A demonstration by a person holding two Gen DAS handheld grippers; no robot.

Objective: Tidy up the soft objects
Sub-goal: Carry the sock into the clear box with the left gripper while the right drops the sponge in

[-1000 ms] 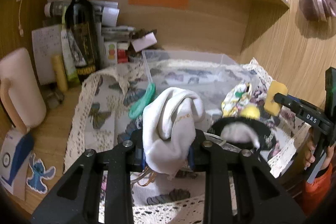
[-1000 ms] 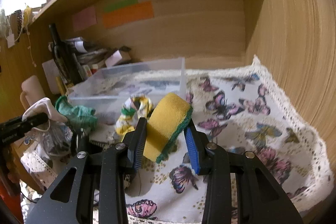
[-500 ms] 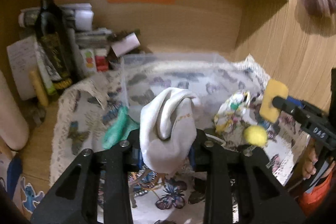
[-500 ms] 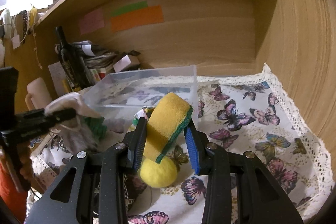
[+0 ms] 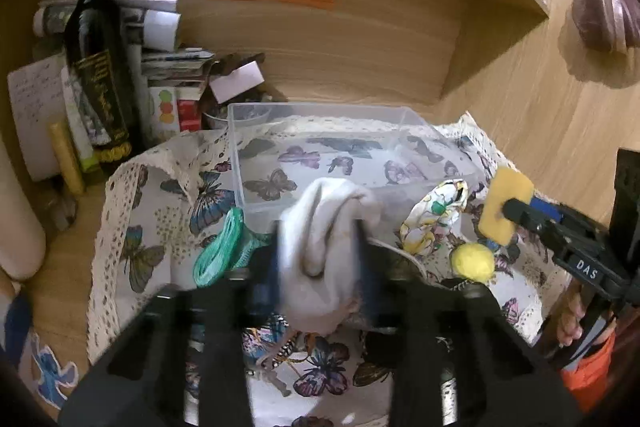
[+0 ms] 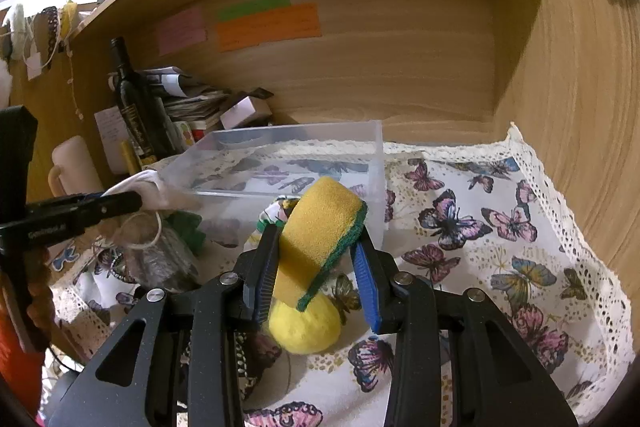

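My left gripper (image 5: 320, 259) is shut on a white sock (image 5: 324, 247) and holds it up just short of the clear plastic bin (image 5: 320, 115). My right gripper (image 6: 316, 259) is shut on a yellow sponge (image 6: 320, 227) with a green backing, near the bin's (image 6: 304, 135) right front corner. The sponge (image 5: 504, 207) and right gripper also show in the left wrist view. A yellow soft ball (image 6: 304, 323) lies under the sponge. A green cloth (image 5: 224, 251) and a patterned rolled cloth (image 5: 436, 215) lie on the butterfly tablecloth (image 6: 480, 227) before the bin.
A dark wine bottle (image 5: 100, 67), papers and small boxes (image 5: 176, 99) crowd the back left of the wooden shelf. A pale mug (image 6: 76, 167) stands at the left. Wooden walls close the back and right. A dark bundle with a cord (image 6: 156, 255) lies left of my right gripper.
Both grippers have moved toward the bin with their loads. The bin looks closer and the yellow ball now lies right under the sponge.
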